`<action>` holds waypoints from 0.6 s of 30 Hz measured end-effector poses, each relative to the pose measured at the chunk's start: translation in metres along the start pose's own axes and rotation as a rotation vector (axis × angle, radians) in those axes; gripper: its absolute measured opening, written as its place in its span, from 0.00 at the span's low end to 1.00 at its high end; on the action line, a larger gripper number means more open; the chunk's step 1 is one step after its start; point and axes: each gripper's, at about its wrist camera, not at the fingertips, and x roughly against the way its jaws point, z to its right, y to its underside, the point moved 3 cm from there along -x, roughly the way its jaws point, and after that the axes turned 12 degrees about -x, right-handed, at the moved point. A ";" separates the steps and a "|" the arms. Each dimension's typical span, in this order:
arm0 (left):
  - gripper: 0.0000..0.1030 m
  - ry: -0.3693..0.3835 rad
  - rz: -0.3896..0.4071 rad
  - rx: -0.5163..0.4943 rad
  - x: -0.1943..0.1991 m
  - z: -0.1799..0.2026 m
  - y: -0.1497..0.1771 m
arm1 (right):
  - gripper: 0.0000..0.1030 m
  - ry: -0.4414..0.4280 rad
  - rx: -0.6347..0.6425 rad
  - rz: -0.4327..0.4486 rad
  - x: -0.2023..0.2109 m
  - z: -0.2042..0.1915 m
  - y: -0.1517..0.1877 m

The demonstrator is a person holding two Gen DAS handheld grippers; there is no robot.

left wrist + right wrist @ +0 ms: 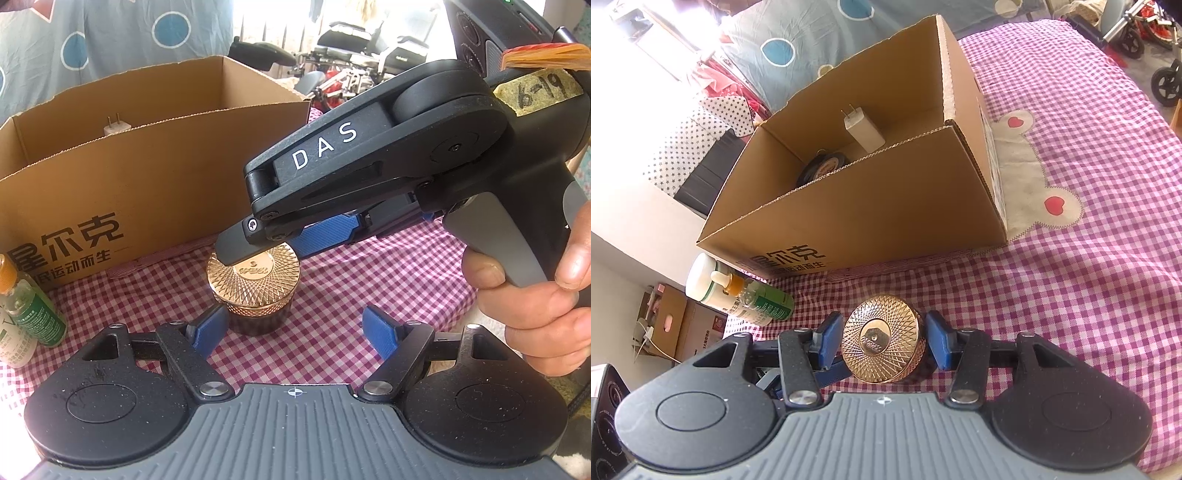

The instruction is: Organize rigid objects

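Item: gold-lidded jar (882, 339), dark glass body, standing upright on the checked cloth (1071, 258) just before the near wall of the cardboard box (849, 206); axis vertical, lid facing up.

Right gripper (882, 341): fingers flank the lid, whether pressing cannot be told.

Left gripper (295, 328): fingers apart, empty, jar by its left pad.

Box holds a white plug (862, 131).
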 end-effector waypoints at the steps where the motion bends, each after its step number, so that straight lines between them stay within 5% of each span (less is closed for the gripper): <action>1: 0.77 0.000 0.000 -0.001 0.000 0.000 0.000 | 0.51 0.001 0.003 0.000 0.000 0.000 0.000; 12: 0.77 0.005 0.008 -0.008 0.001 -0.003 0.001 | 0.51 -0.004 -0.005 0.006 0.003 0.002 0.001; 18: 0.77 -0.060 0.024 -0.062 -0.001 -0.006 -0.001 | 0.51 0.002 -0.018 0.014 0.005 0.004 0.001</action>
